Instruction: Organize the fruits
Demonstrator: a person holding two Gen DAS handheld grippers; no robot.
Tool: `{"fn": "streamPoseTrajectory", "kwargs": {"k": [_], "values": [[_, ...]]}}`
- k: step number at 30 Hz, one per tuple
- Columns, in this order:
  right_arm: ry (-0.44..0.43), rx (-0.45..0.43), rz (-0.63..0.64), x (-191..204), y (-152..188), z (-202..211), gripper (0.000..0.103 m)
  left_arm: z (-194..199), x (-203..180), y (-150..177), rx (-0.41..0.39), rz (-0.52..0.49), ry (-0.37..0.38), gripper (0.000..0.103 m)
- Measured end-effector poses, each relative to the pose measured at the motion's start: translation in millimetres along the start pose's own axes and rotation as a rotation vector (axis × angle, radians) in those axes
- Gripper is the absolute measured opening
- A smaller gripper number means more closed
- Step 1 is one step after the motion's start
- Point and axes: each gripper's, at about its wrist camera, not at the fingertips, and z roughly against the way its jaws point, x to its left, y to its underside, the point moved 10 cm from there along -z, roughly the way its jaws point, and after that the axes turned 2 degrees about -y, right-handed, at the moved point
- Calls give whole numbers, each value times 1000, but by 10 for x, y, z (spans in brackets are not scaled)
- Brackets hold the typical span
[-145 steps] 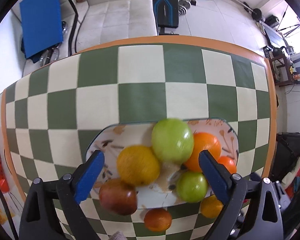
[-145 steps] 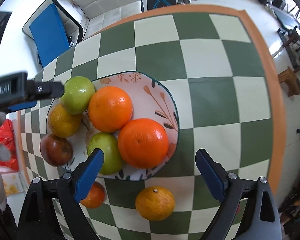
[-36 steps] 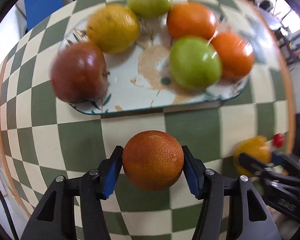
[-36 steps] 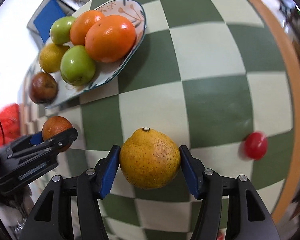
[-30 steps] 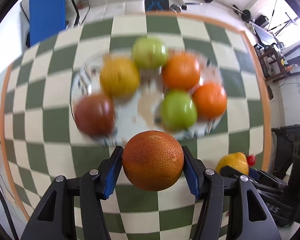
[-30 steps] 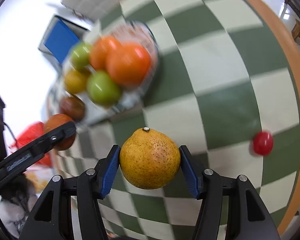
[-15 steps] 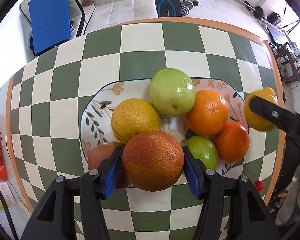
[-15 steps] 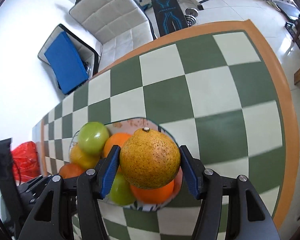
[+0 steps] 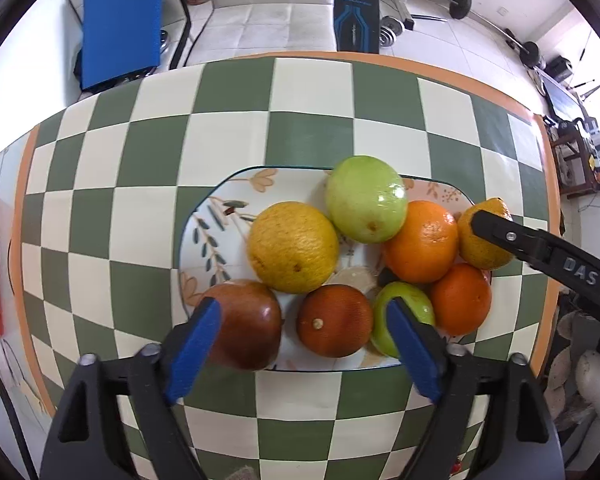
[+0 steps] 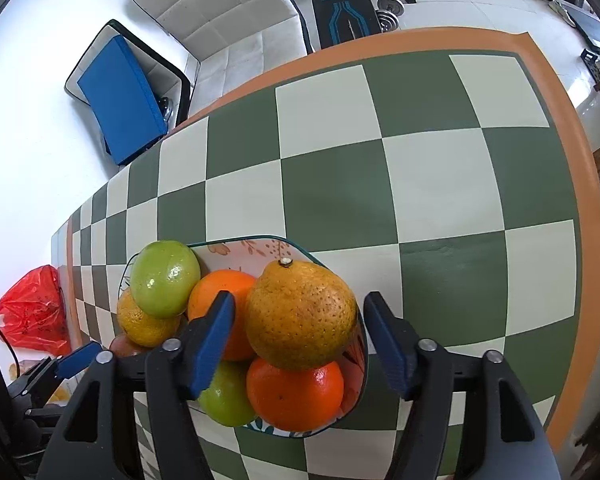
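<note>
Left wrist view: left tool [image 9: 302,346] gapes over the plate [image 9: 204,236]; right tool [image 10: 300,344], spread, straddles the yellow orange [image 10: 300,314] at the rim.

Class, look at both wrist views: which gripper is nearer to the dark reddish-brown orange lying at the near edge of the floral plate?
Left. The left gripper brackets the dark reddish-brown orange with open jaws; the right gripper is at the plate's far right end.

left claw [image 9: 302,354]: jaws apart | dark orange [image 9: 335,320]: on plate [image 9: 204,220], between the jaws
</note>
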Motion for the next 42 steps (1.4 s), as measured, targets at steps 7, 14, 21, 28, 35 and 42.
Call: {"fn": "streamPoseTrajectory", "kwargs": {"k": [7,14,21,28,35,42], "values": [[110,-66,97,101,167,335,90,136,219,110,-45,43,-4,96],[243,-141,188,259,585,642,95,262,441,284,-105,54,-63,96],[258,-200,192,371,897,929,95,475,478,499,-162,42,-72,95],[275,-263,205,492,1102,1280,95,856,423,669,-252,9,-69,95],[268,-335,222,668,1348,1712,95,1260,385,871,-322,-12,-48,95],[257,-397,248,877,1627,2141,95,1646,335,1104,-382,-33,-31,95]]}}
